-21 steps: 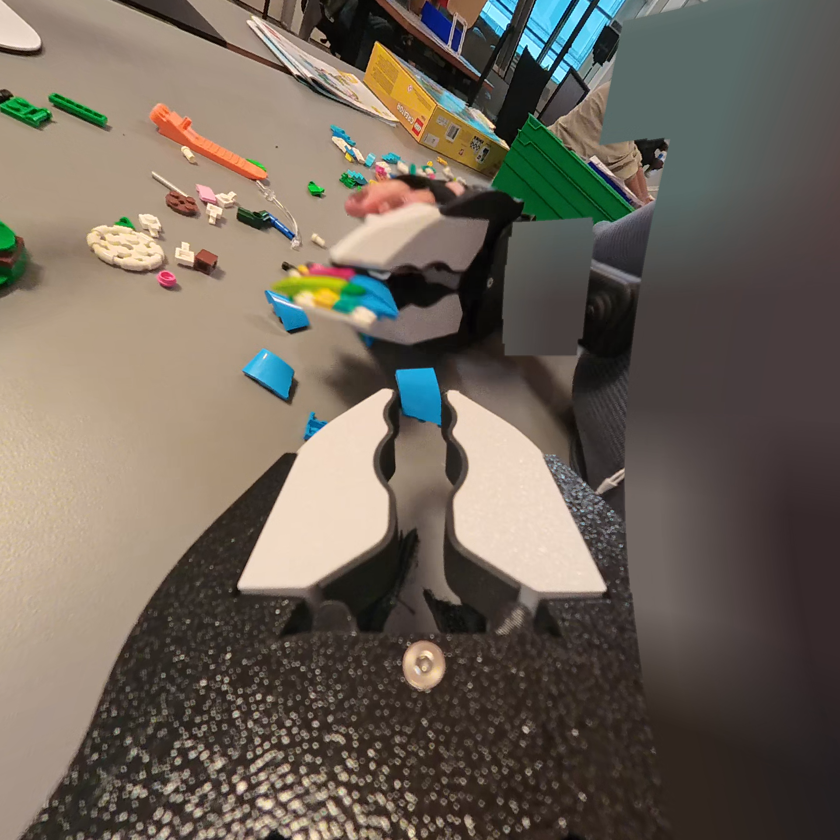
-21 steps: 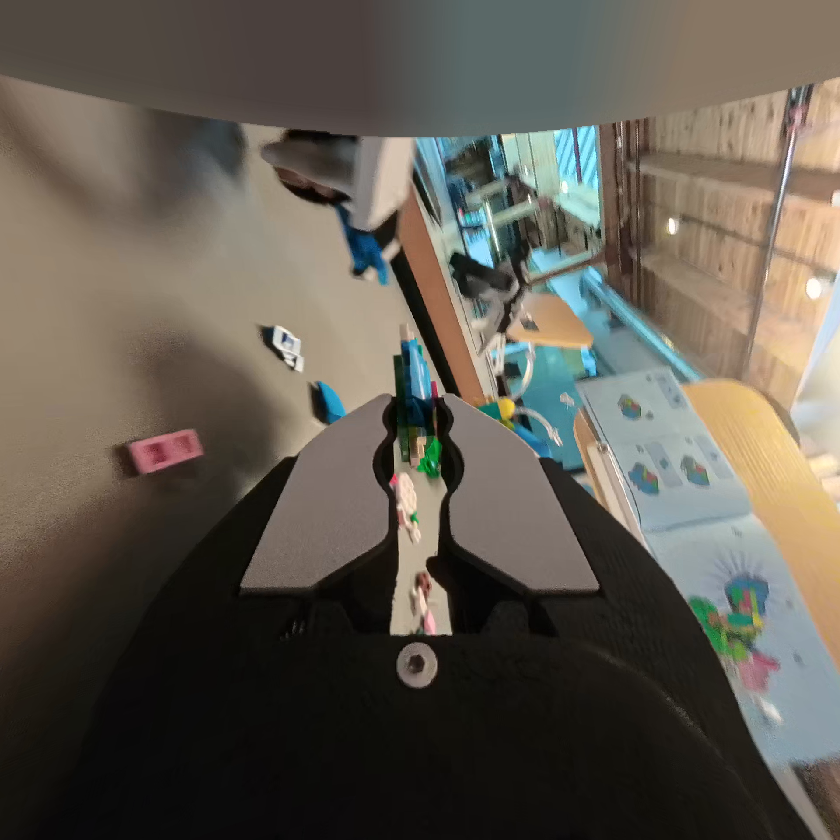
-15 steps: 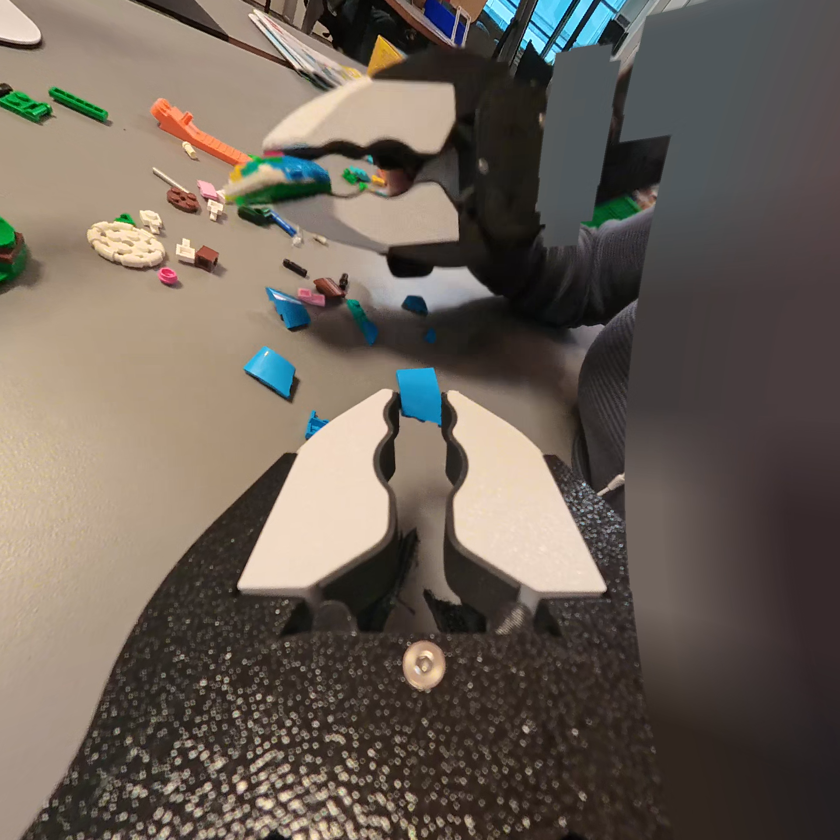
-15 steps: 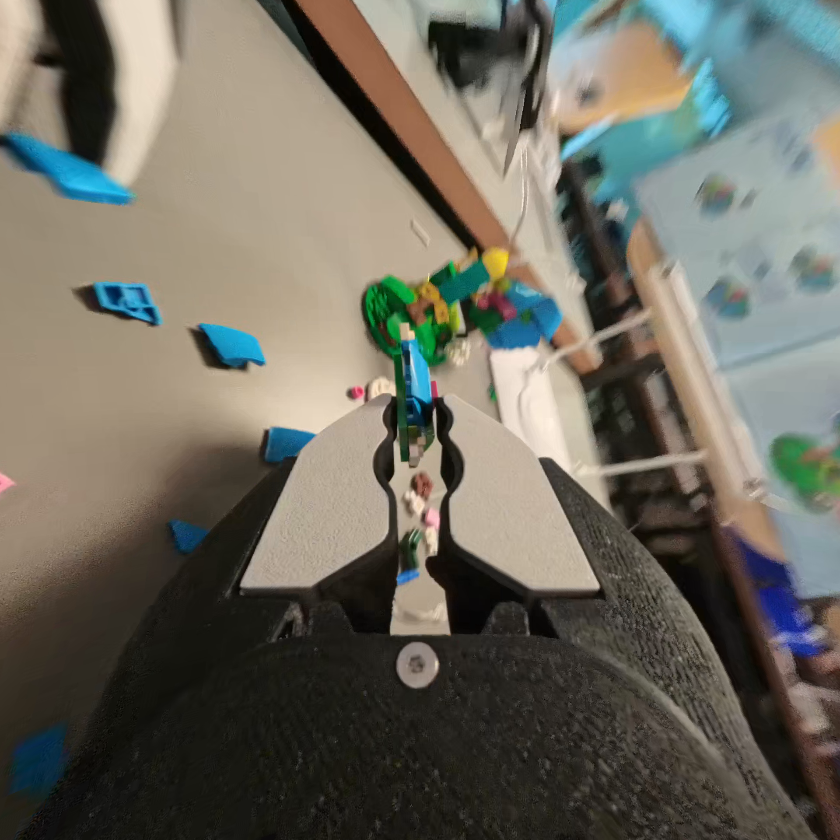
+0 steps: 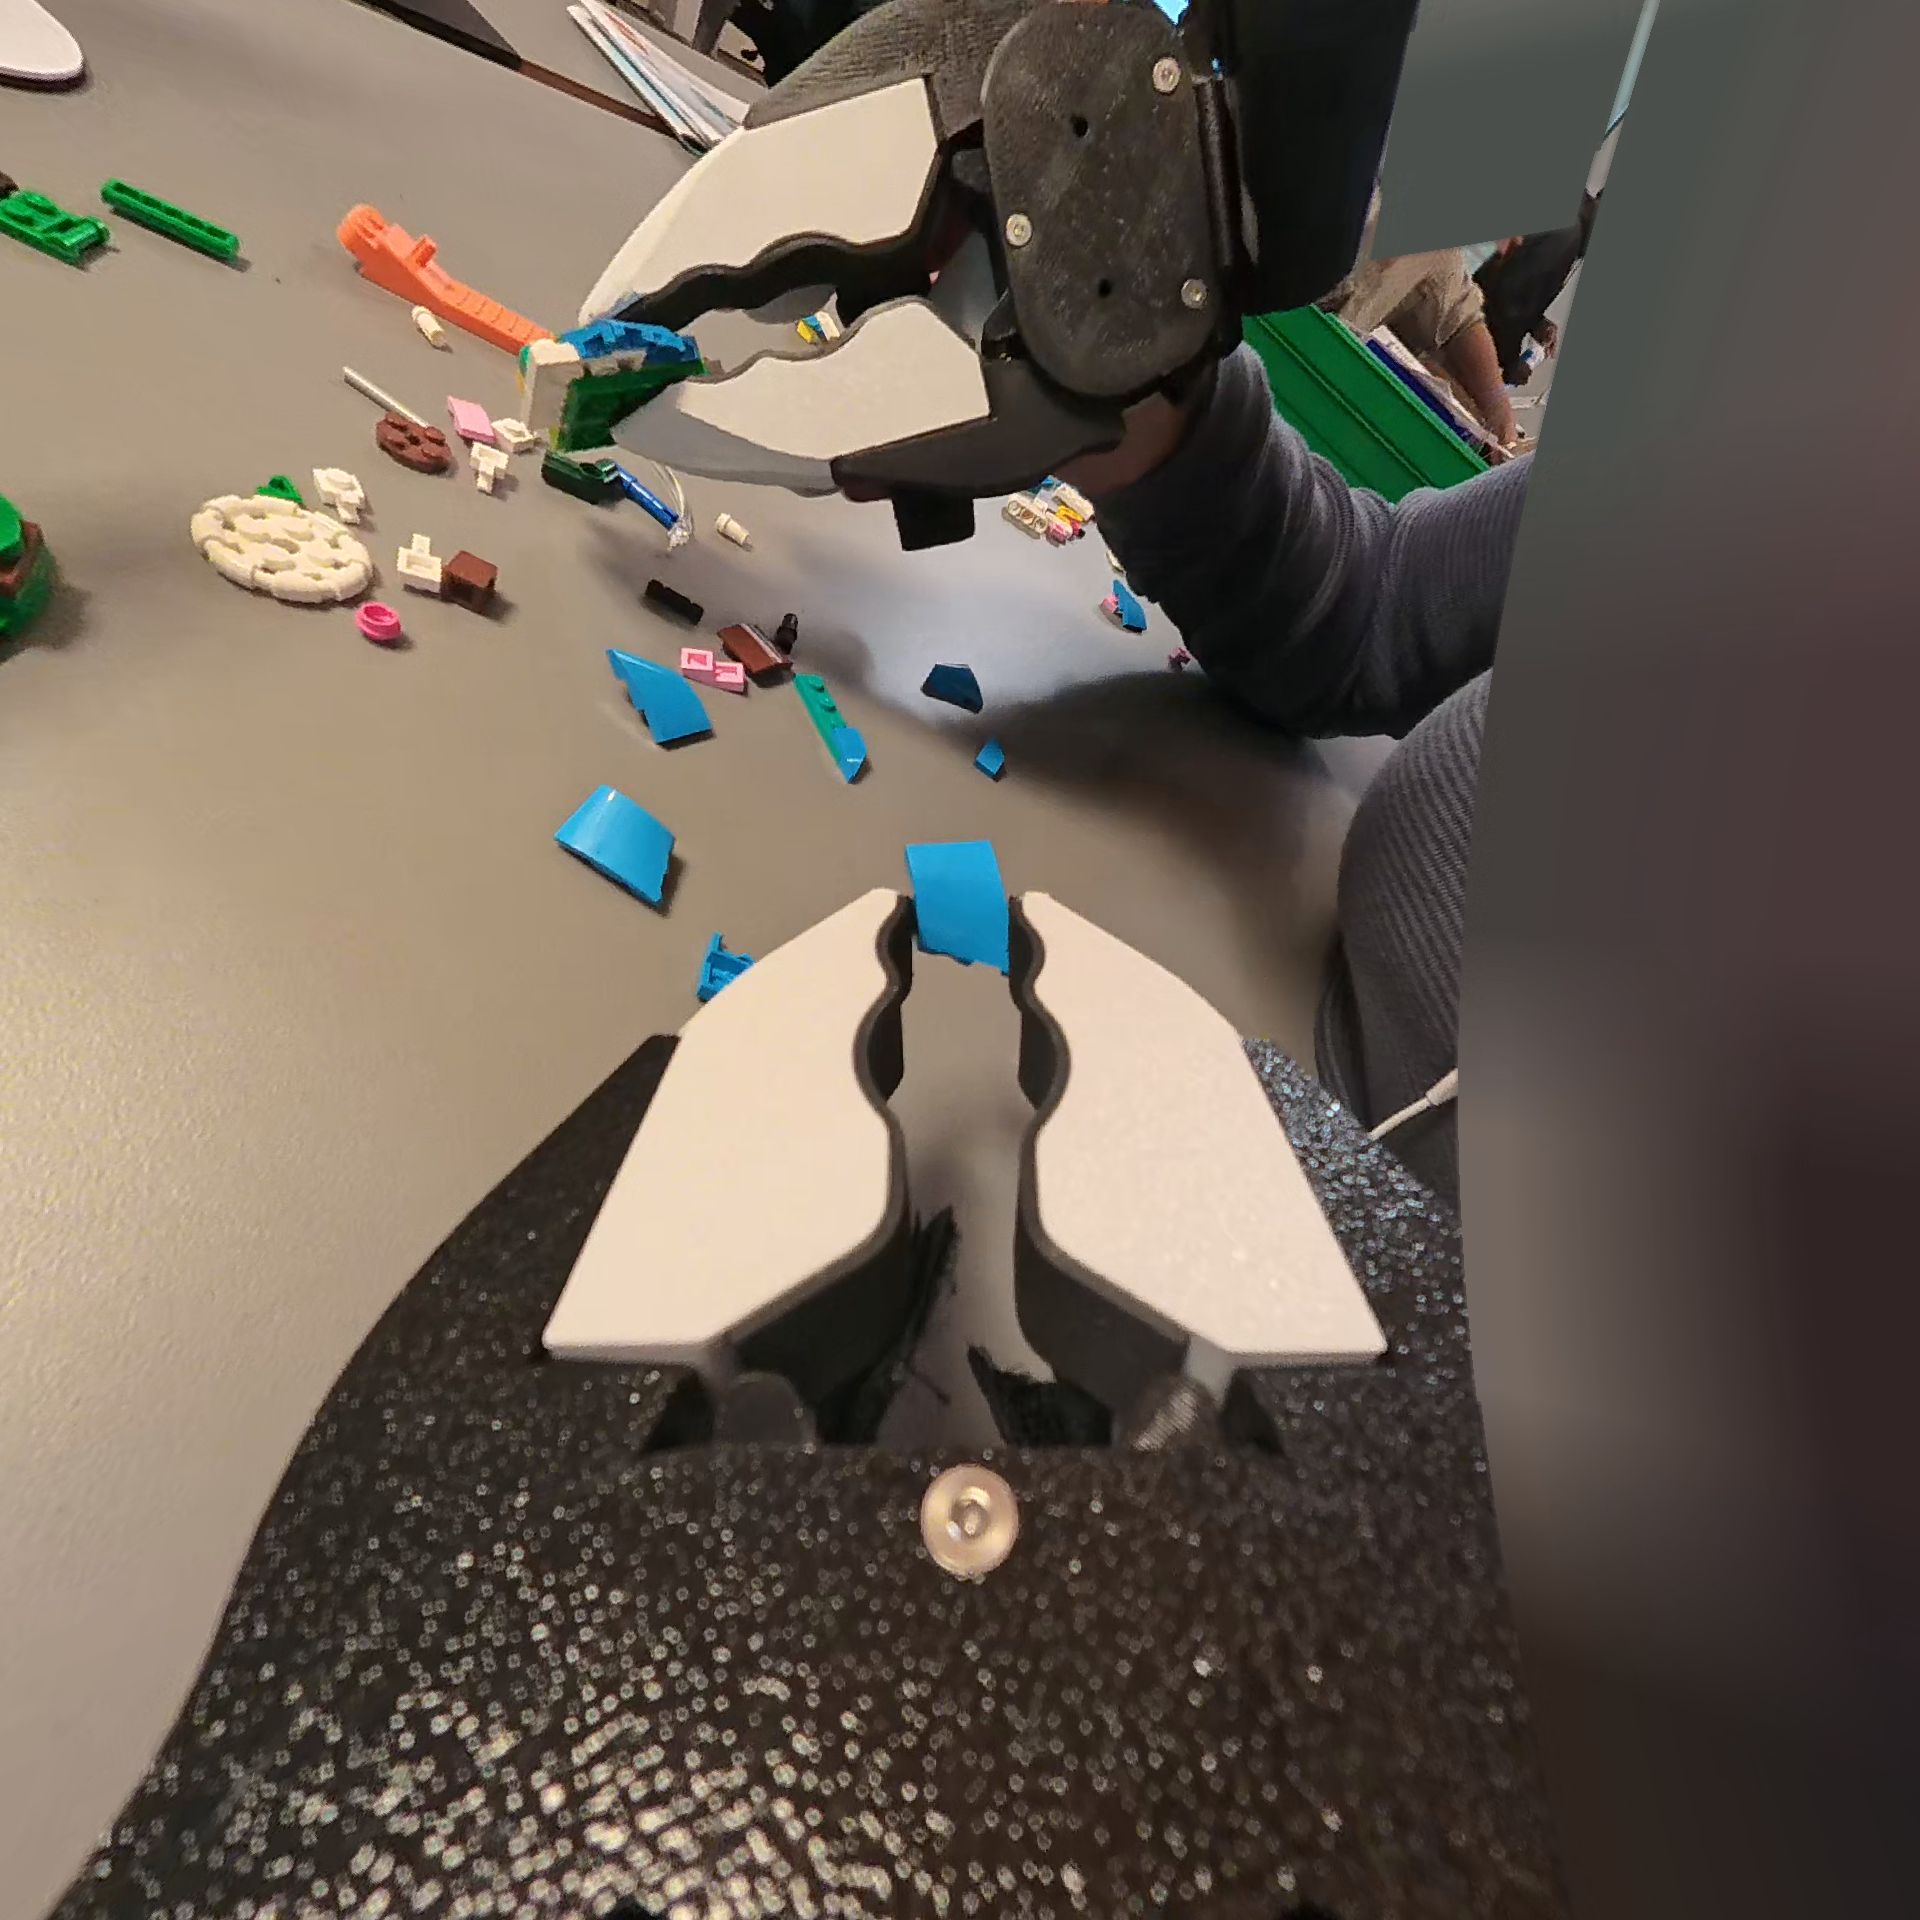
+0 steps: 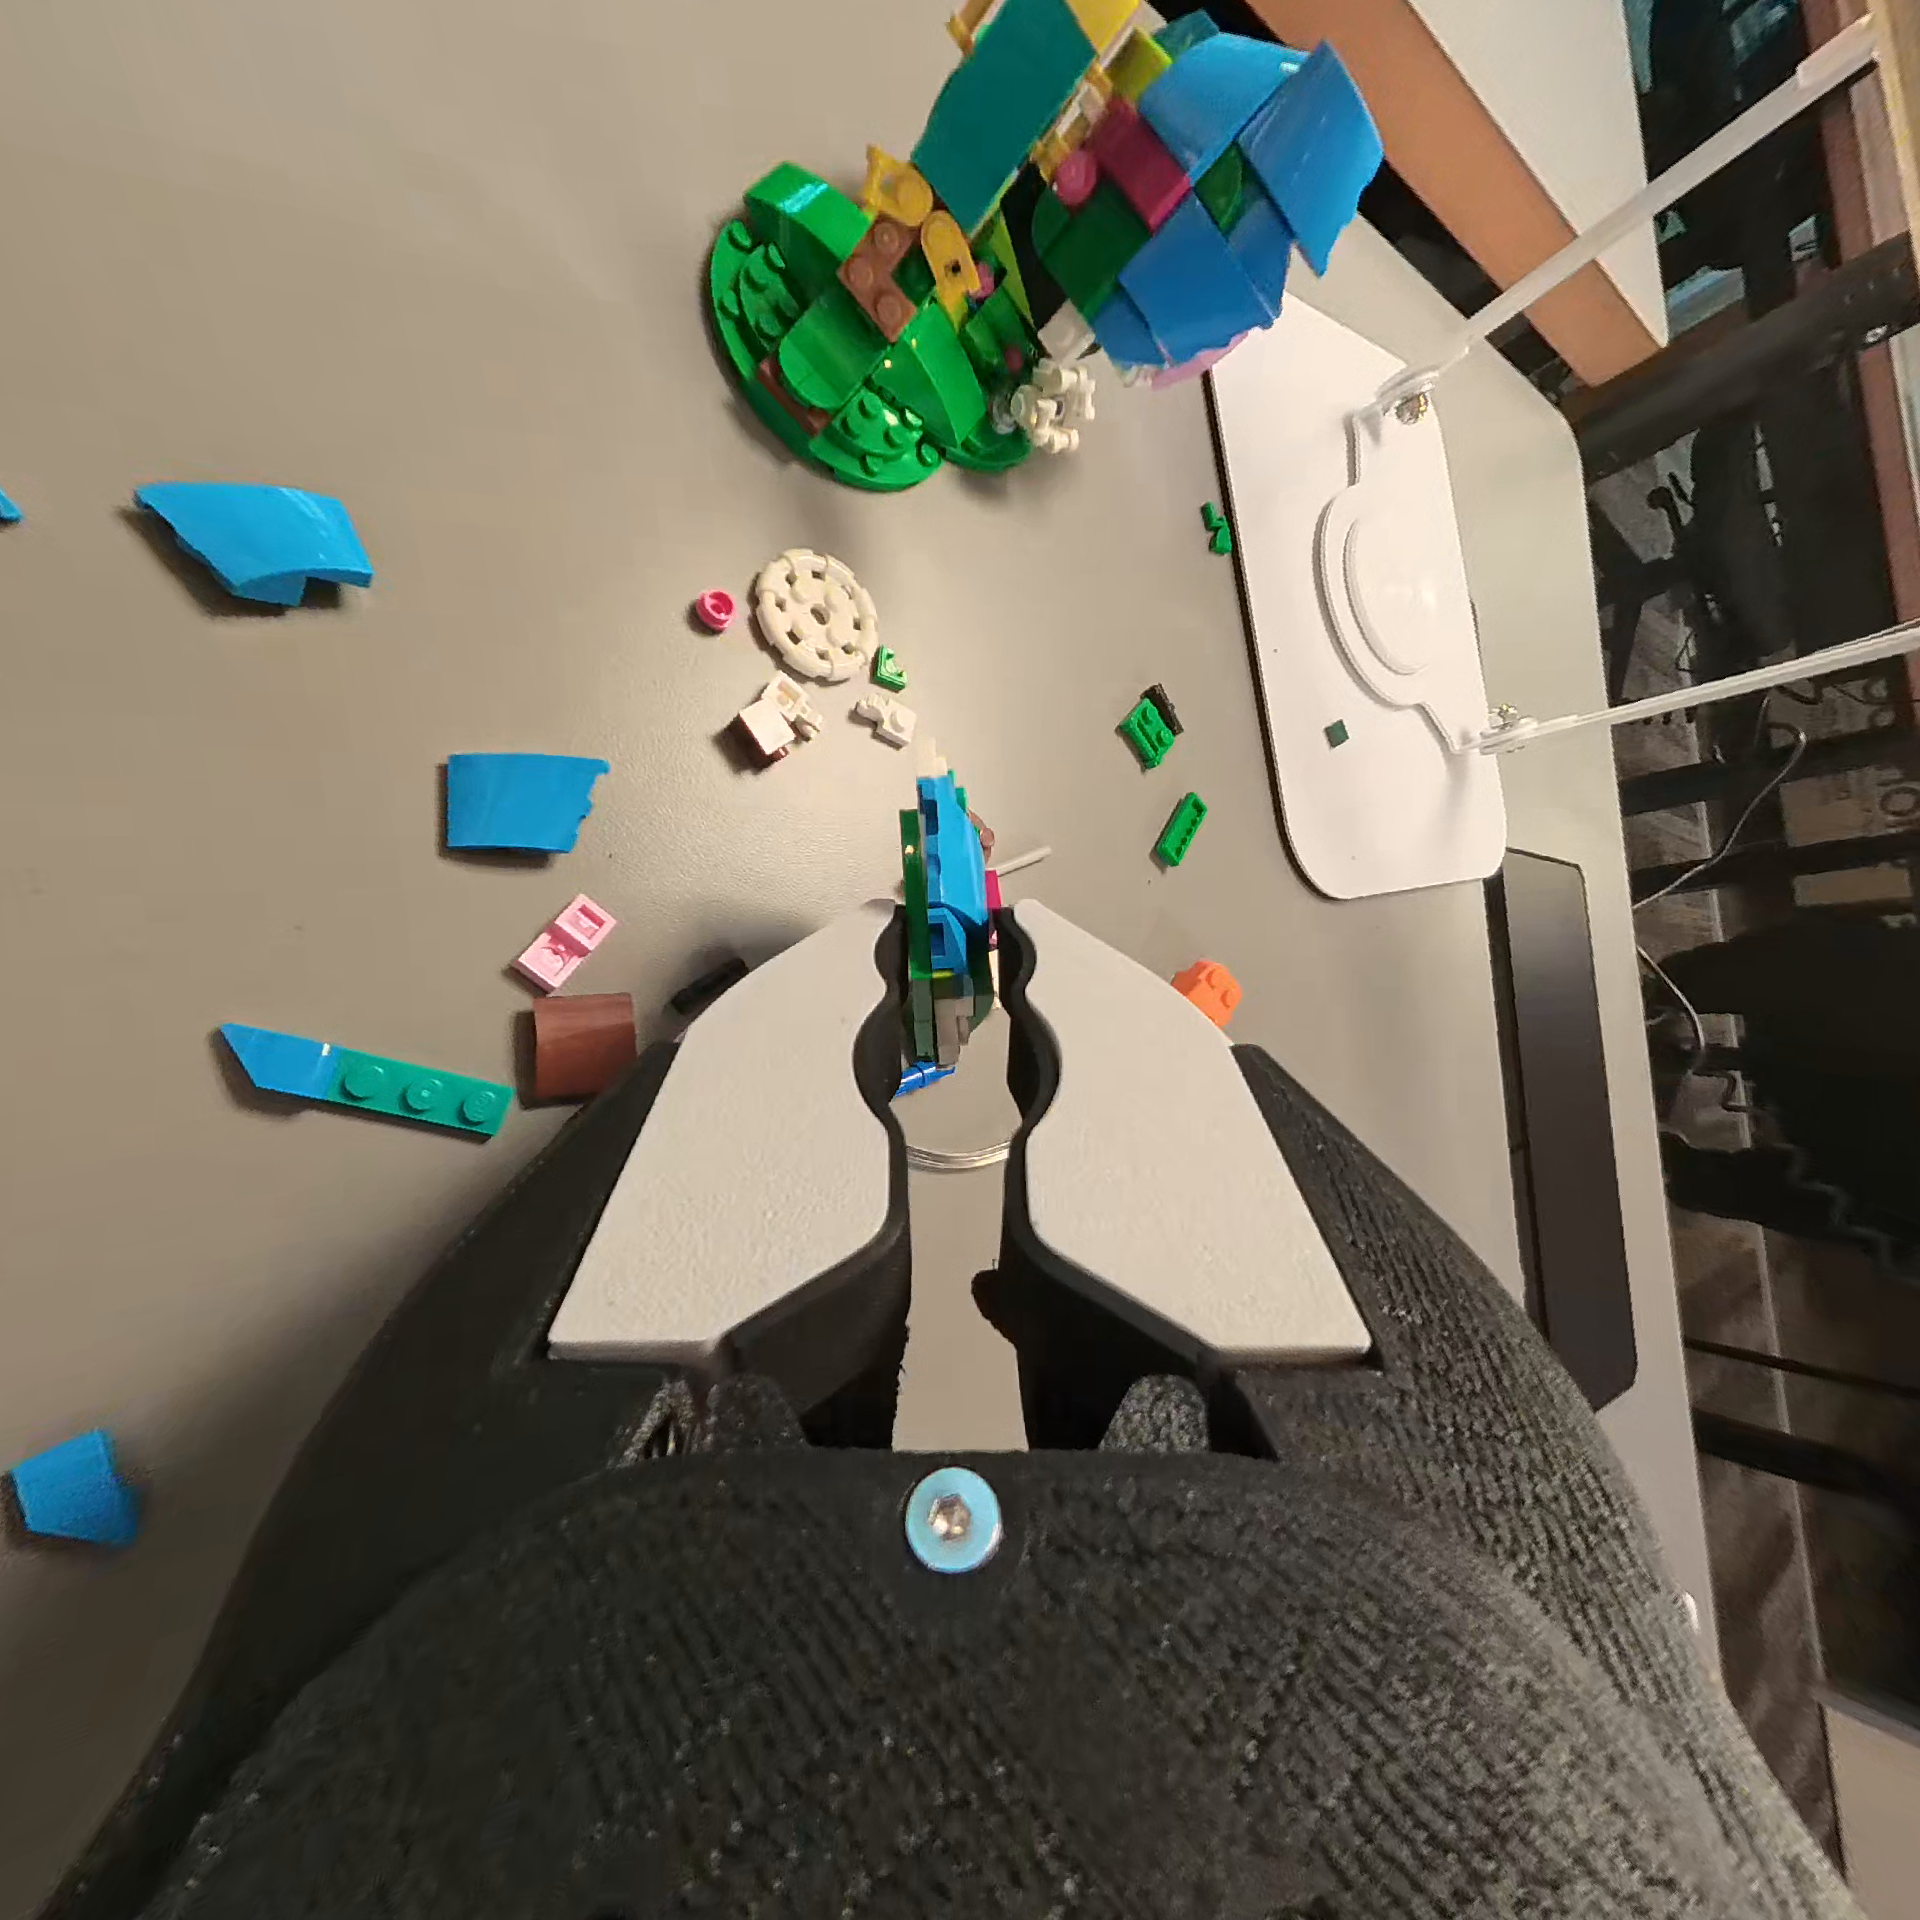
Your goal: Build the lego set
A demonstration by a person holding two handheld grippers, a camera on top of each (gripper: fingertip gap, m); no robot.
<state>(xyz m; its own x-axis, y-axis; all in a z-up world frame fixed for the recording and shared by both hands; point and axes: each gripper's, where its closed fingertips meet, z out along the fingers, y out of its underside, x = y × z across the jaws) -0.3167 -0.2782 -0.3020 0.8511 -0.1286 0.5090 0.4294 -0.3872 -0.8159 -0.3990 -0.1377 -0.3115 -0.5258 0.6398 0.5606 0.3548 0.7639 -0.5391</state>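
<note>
My left gripper (image 5: 958, 914) is shut on a curved blue lego piece (image 5: 956, 899), held low over the grey table (image 5: 260, 935). My right gripper (image 6: 951, 920) is shut on a small blue, green and white lego sub-assembly (image 6: 943, 904). In the left wrist view the right gripper (image 5: 613, 364) hangs above the table at the far middle with that sub-assembly (image 5: 603, 379) at its tips. The main lego build (image 6: 997, 260), a green round base with a blue and teal top, lies ahead of the right gripper.
Loose pieces lie scattered: curved blue tiles (image 5: 615, 836) (image 6: 520, 802), a white round plate (image 5: 278, 532) (image 6: 816, 615), an orange brick separator (image 5: 436, 281), green bars (image 5: 171, 218), pink and brown bits. A white stand base (image 6: 1382, 623) sits at the table edge. A person's sleeve (image 5: 1299, 582) rests at right. Across from one pair of fingers to the other is roughly 15 cm. It is some 8 cm from my right tips to the white round plate (image 5: 278, 532). Look for it in the right wrist view (image 6: 830, 627) too.
My right gripper has risen and swung left over the loose pieces with the sub-assembly, now pointing toward the main build. My left gripper has stayed still with the blue piece.
</note>
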